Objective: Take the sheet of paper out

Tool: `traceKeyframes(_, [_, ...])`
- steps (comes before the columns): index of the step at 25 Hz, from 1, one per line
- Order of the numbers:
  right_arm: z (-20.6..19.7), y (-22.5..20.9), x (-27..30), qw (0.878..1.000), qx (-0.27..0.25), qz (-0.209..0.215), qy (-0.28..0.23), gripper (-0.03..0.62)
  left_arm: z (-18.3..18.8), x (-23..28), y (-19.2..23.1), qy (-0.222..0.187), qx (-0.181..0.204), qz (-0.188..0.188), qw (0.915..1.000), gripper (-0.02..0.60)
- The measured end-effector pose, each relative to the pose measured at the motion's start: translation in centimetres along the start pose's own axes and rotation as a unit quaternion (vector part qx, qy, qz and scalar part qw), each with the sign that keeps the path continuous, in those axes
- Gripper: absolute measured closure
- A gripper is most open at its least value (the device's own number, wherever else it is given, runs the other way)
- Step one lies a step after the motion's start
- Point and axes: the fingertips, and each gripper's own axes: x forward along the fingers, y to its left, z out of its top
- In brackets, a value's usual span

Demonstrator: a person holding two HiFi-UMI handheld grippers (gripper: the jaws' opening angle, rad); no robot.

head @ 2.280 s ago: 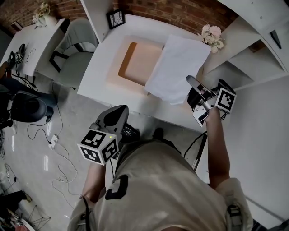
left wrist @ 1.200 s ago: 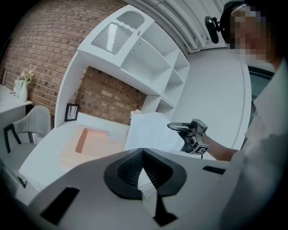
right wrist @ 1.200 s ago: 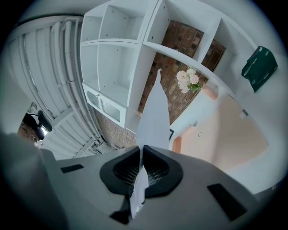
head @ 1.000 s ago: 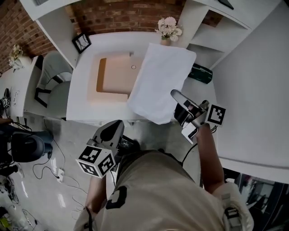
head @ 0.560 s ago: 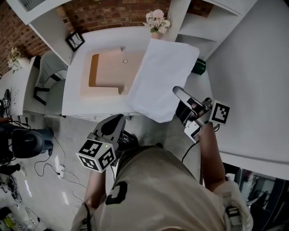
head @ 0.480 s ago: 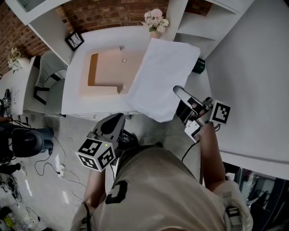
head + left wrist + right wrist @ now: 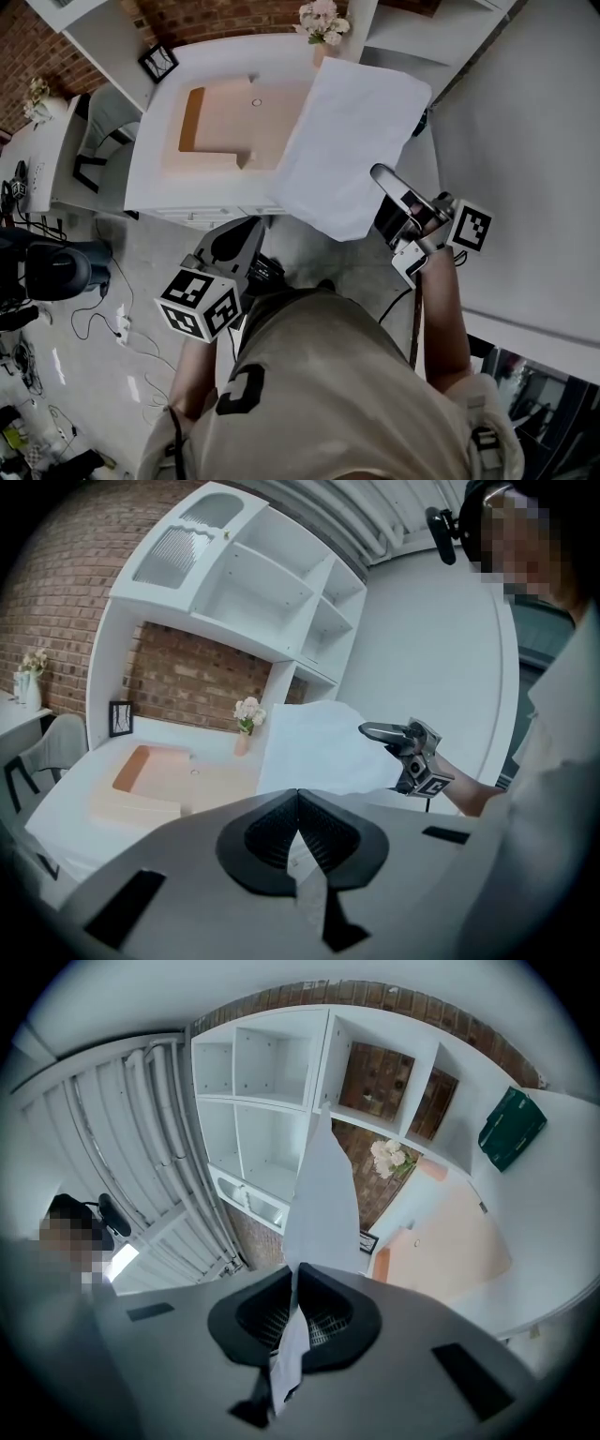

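Sheet of paper (image 7: 354,141) is off the bench (image 7: 148,173), held up in the air over its right half. In the head view it covers the right edge of the peach tray (image 7: 220,131), and its near corner hangs past the bench's front edge.

Right claw (image 7: 382,176) is clamped on the sheet's right edge. The right gripper view shows the jaws closed, with the paper (image 7: 323,1194) pinched between the pads (image 7: 281,1312) and rising away edge-on. The left gripper view shows the same: sheet (image 7: 314,747) up in the air, right claw (image 7: 370,730) pinching its edge from the right.

Left claw (image 7: 248,230) is low, in front of the bench edge and well apart from the sheet. Its own view shows the jaws together at the tips with nothing gripped (image 7: 298,794).

The tray lies flat on the left-centre of the bench and looks empty. There's a flower vase (image 7: 319,21) at the back edge and a small picture frame (image 7: 157,63) at the back-left corner. A dark green item (image 7: 511,1127) sits on the right side of the bench; can't tell what it is. White shelving (image 7: 272,602) stands against the brick wall behind, and a chair (image 7: 89,150) is left of the bench.
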Motion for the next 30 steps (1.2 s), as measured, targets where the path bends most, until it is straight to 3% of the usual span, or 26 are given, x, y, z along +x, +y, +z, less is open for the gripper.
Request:
traceKeyframes(8, [-0.2, -0.6, -1.1, 1.000, 0.010, 0.019, 0.012, 0.566, -1.4, 0.1, -1.2, 0.013, -0.006, 0.020, 0.9997, 0.566])
traceKeyframes(16, [0.1, -2.2, -4.9, 0.999, 0.038, 0.028, 0.026, 0.566, -3.2, -0.7, -4.9, 0.028, -0.016, 0.066, 0.9973, 0.566])
traceKeyframes(22, [-0.9, -1.5, -3.9, 0.998, 0.038, 0.042, 0.024, 0.566, -3.8, -1.8, -4.3, 0.020, -0.027, 0.074, 0.9967, 0.566])
traceKeyframes(30, [-1.2, -0.5, -2.5, 0.999, 0.024, 0.027, 0.024, 0.566, -3.9, -2.5, -3.2, 0.010, -0.034, 0.061, 0.9975, 0.566])
